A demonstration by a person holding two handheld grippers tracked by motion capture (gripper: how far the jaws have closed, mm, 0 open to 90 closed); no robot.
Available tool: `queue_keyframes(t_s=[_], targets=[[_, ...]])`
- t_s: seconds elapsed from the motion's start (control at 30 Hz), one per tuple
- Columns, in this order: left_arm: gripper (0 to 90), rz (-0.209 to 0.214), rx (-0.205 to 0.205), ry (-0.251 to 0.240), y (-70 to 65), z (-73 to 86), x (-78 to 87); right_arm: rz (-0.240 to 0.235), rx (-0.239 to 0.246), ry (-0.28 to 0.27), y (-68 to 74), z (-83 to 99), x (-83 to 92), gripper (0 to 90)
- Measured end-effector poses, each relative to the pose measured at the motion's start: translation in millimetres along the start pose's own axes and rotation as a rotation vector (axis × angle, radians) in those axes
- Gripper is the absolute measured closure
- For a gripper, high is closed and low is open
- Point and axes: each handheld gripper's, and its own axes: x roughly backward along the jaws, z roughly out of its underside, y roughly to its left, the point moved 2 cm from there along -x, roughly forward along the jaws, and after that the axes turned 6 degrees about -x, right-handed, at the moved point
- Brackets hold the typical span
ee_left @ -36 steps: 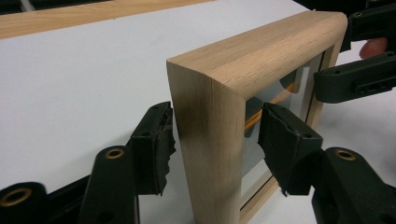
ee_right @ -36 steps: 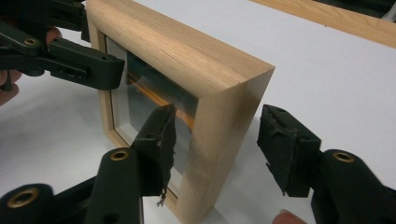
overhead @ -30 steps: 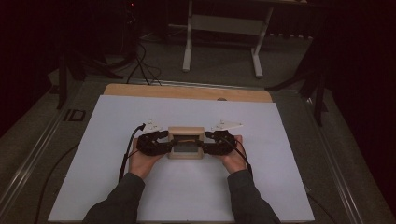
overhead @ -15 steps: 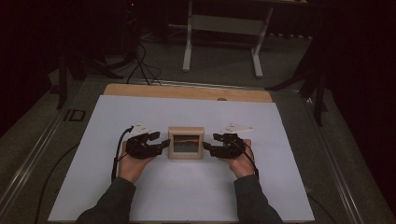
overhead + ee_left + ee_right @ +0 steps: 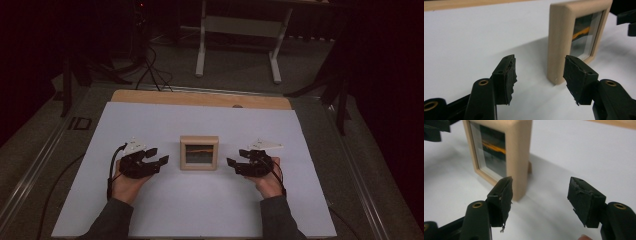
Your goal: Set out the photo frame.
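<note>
Change: both grippers have drawn away sideways from the frame (image 5: 199,152); a second ago they were pressed to its two ends and it lay low between them, now it stands alone. The right jaws have just been opening, with nothing between them.
Frame: small wooden picture frame, upright on the white sheet (image 5: 165,125), glass toward the person, an orange streak in the dark picture.
Left gripper (image 5: 160,157): near the frame's left side, not touching; jaws apart and empty, the frame's edge just beyond the gap in the left gripper view (image 5: 538,75).
Right gripper (image 5: 234,164): near the frame's right side, clear of it; jaws wide apart, holding nothing (image 5: 540,200).
Sheet: covers the table (image 5: 200,99), whose wooden edge shows along the far side.
</note>
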Motion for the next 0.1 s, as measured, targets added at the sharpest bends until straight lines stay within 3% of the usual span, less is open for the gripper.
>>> queue_keyframes(t_s=[0.1], targets=[[43.2,-0.028,-0.007,0.023,3.5,8.0,3.1,0.017,-0.013,0.014,-6.7,9.6,3.7,33.9]])
